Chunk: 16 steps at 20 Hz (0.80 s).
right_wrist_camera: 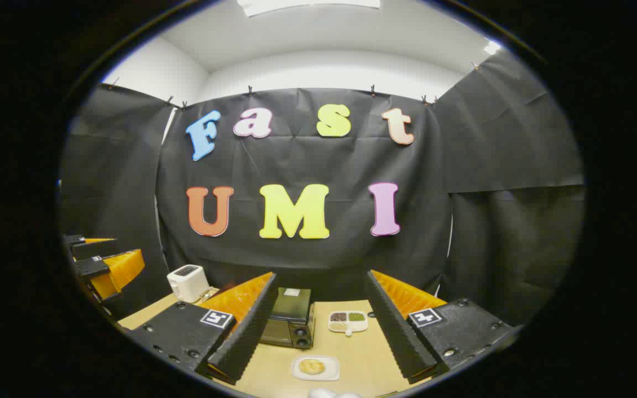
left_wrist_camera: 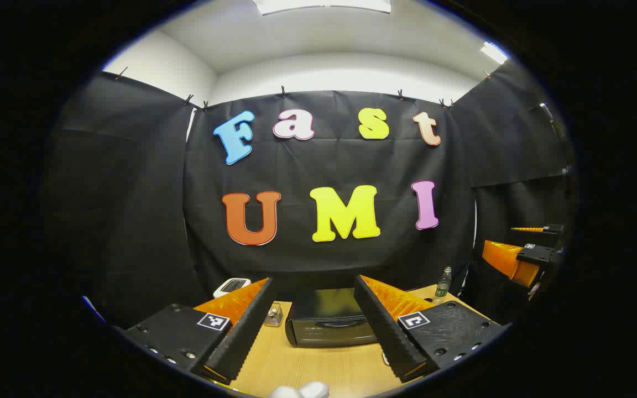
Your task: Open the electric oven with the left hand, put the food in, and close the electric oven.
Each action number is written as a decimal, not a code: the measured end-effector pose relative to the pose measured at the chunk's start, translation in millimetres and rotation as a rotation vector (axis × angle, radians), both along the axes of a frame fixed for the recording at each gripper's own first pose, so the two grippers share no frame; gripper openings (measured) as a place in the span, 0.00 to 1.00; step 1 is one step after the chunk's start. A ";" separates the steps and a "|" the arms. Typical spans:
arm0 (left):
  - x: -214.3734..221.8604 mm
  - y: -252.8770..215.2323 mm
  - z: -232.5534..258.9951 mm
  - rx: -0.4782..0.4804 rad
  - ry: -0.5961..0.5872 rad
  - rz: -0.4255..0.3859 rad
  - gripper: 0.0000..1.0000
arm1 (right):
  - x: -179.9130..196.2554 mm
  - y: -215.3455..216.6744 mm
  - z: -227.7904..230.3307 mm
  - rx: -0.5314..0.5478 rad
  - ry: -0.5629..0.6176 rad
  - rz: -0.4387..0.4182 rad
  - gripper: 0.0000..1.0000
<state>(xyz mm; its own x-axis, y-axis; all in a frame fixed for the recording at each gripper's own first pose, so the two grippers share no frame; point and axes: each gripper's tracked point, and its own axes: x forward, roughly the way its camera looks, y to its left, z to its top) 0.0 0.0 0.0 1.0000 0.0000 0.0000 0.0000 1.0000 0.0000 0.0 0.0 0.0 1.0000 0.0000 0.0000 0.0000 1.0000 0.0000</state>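
A small black electric oven (left_wrist_camera: 329, 323) stands on the wooden table (left_wrist_camera: 318, 367), its door shut, straight ahead of my left gripper (left_wrist_camera: 313, 279). That gripper is open and empty, well short of the oven. In the right gripper view the oven (right_wrist_camera: 288, 320) sits left of centre with its knobs on the right side. In front of it lies a white plate (right_wrist_camera: 298, 369) carrying a round golden pastry (right_wrist_camera: 312, 366). My right gripper (right_wrist_camera: 321, 273) is open and empty, held back from the plate. Each gripper is visible far off in the other view: the right gripper (left_wrist_camera: 523, 257) and the left gripper (right_wrist_camera: 103, 265).
A white toaster (right_wrist_camera: 187, 282) stands at the table's back left. A divided white dish (right_wrist_camera: 348, 321) with dark fillings sits right of the oven. A small glass jar (left_wrist_camera: 273, 315) is left of the oven, and a bottle (left_wrist_camera: 443, 282) stands at the back right.
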 end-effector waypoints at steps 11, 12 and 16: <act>11.3 4.8 1.2 0.006 0.000 -0.013 0.95 | 1.5 -1.5 -6.6 0.011 0.014 -0.028 1.00; 11.3 4.8 1.2 0.005 -0.001 -0.013 0.95 | 1.6 -2.3 -6.6 0.008 0.014 -0.031 1.00; 13.9 6.2 -2.8 0.017 0.000 -0.006 0.95 | 3.5 -6.2 -7.0 0.007 0.017 -0.039 1.00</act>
<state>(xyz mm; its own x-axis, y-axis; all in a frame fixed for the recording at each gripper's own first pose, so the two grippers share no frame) 13.9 6.2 -2.8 1.0000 -0.0056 0.0004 0.0056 0.9998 0.0167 3.5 -6.2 -7.0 0.9991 -0.0390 -0.0176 0.0391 0.9992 0.0068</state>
